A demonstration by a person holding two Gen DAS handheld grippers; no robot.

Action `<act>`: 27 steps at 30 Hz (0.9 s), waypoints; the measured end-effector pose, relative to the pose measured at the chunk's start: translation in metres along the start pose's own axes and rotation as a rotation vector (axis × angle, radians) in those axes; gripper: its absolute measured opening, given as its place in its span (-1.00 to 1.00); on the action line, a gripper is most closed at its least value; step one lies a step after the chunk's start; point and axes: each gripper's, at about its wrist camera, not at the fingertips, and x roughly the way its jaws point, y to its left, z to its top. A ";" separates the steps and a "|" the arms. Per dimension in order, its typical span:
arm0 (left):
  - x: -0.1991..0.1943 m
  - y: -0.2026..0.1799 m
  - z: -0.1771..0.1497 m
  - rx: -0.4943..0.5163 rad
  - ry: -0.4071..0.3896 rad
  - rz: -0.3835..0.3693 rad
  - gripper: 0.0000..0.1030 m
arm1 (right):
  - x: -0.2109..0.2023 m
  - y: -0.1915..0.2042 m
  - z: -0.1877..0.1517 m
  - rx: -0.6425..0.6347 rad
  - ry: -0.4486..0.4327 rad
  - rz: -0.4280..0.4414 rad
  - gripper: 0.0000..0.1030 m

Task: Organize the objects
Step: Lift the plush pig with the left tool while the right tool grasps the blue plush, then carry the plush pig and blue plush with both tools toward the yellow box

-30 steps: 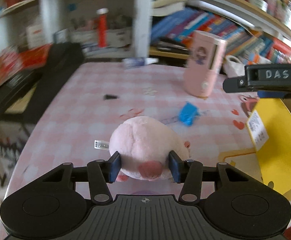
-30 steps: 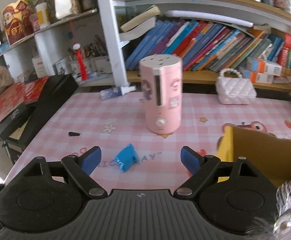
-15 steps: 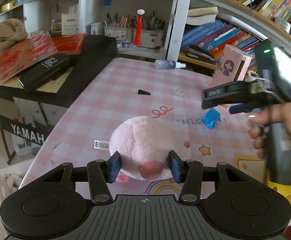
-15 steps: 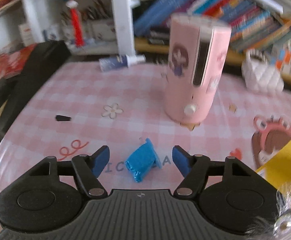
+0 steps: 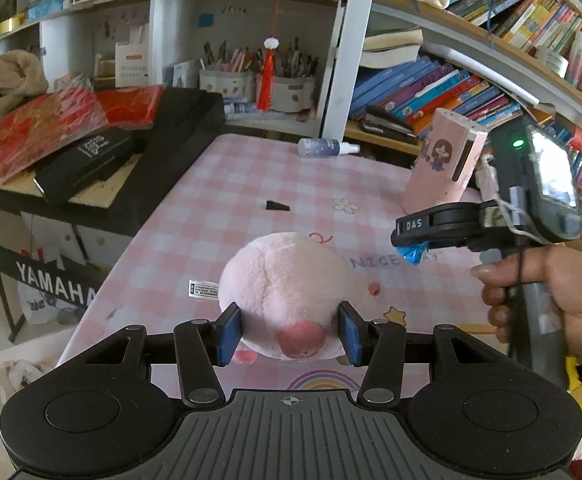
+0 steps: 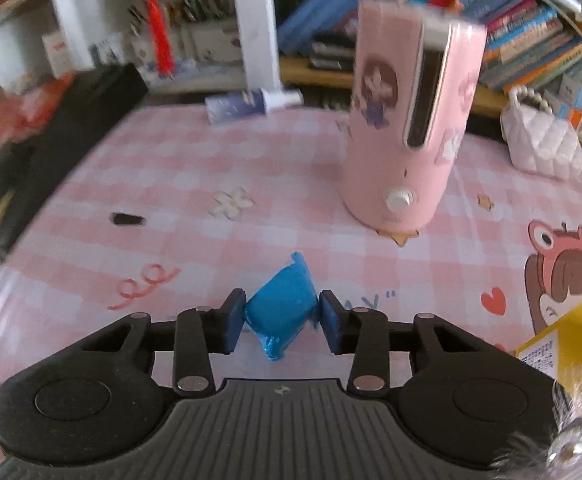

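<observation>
My left gripper (image 5: 289,334) is shut on a round pink plush toy (image 5: 291,292) and holds it over the near part of the pink checked table (image 5: 219,208). My right gripper (image 6: 282,324) has its blue pads against both sides of a blue wrapped candy (image 6: 281,312) that lies on the table. In the left wrist view the right gripper (image 5: 423,240) sits low over the same blue candy (image 5: 413,254), held by a hand.
A tall pink humidifier (image 6: 407,120) stands behind the candy. A yellow box (image 6: 567,344) is at the right edge. A small black piece (image 6: 127,219), a spray bottle (image 6: 247,105) and a white quilted bag (image 6: 543,140) lie further back. A black keyboard case (image 5: 139,160) borders the left.
My right gripper moved forward and down to the blue candy and closed its jaws around it. My left gripper kept hold of the plush toy and swung left, away from the yellow box.
</observation>
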 end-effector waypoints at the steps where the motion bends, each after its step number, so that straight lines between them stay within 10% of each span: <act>1: -0.002 0.000 0.000 0.004 -0.005 -0.003 -0.06 | -0.008 0.001 0.000 -0.004 -0.014 0.013 -0.28; 10: -0.026 0.004 -0.006 0.021 -0.031 -0.042 -0.06 | -0.090 0.008 -0.021 -0.020 -0.091 0.107 -0.28; 27: -0.075 0.016 -0.039 0.093 -0.040 -0.148 -0.06 | -0.189 0.029 -0.103 -0.038 -0.165 0.033 -0.28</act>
